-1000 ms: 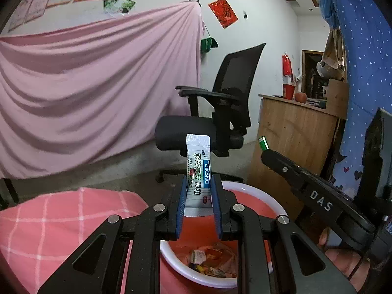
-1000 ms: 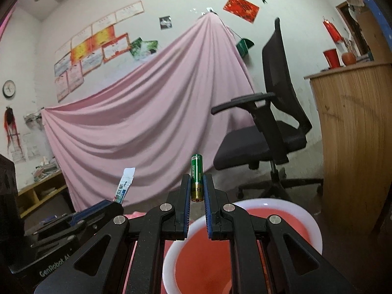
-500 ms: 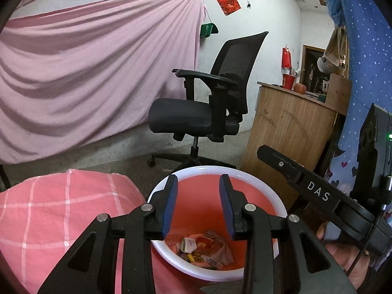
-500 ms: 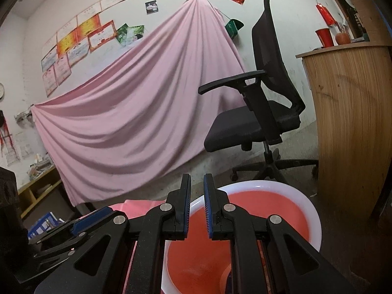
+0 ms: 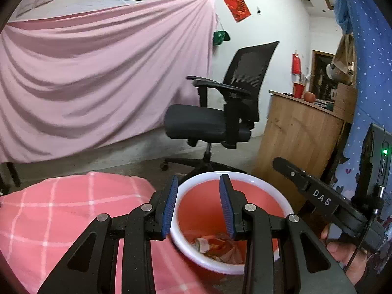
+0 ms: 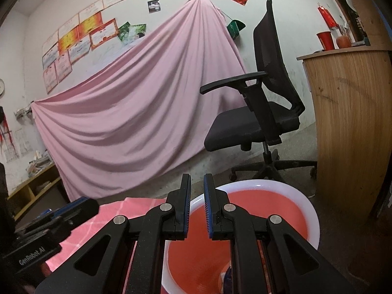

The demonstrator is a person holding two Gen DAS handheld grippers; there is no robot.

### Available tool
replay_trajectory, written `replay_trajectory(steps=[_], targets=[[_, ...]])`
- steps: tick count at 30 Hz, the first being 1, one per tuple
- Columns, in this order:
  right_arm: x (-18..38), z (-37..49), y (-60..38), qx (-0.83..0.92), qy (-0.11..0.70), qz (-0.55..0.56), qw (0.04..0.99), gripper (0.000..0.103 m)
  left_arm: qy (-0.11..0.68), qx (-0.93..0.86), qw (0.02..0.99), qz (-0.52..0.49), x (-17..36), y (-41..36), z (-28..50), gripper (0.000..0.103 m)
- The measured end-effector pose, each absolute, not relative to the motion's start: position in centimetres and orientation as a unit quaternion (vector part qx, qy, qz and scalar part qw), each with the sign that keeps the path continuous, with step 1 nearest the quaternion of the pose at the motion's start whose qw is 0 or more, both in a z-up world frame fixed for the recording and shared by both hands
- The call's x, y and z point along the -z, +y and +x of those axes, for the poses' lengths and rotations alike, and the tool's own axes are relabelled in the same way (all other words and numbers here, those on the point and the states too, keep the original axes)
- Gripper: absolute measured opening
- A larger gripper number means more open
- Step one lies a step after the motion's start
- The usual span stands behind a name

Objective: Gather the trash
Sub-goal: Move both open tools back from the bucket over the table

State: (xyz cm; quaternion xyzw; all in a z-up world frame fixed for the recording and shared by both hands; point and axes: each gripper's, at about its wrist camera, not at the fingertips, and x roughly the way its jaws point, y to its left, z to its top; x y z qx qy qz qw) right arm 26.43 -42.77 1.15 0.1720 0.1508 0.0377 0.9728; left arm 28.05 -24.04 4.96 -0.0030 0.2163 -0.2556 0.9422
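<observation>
A red bin with a white rim (image 5: 245,178) stands beside the pink checked table, and it also shows in the right wrist view (image 6: 294,191). Crumpled wrappers (image 5: 215,243) lie at its bottom. My left gripper (image 5: 198,183) is open and empty, hovering over the bin's near left rim. My right gripper (image 6: 197,178) is open by a narrow gap and empty, above the bin. The right gripper's body (image 5: 318,198) shows at the right of the left wrist view, and the left gripper's body (image 6: 49,220) at the left of the right wrist view.
A pink checked cloth (image 5: 61,208) covers the table at the left. A black office chair (image 5: 220,122) stands behind the bin. A wooden counter (image 5: 299,132) is at the right. A pink sheet (image 5: 98,85) hangs on the back wall.
The left gripper let go of the white sachet and opened wide. The right gripper let go of the green battery and opened slightly. Both items are gone from the jaws.
</observation>
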Motion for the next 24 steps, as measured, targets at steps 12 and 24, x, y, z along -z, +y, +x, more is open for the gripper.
replay_trajectory(steps=[12, 24], targets=[[-2.1, 23.4, -40.2, -0.018, 0.138, 0.123, 0.983, 0.046, 0.223, 0.207, 0.952, -0.028, -4.7, -17.6, 25.1, 0.043], [-3.1, 20.3, -36.3, -0.014, 0.118, 0.071, 0.990, 0.101, 0.205, 0.167, 0.962, -0.065, -4.7, -11.8, 21.2, 0.084]])
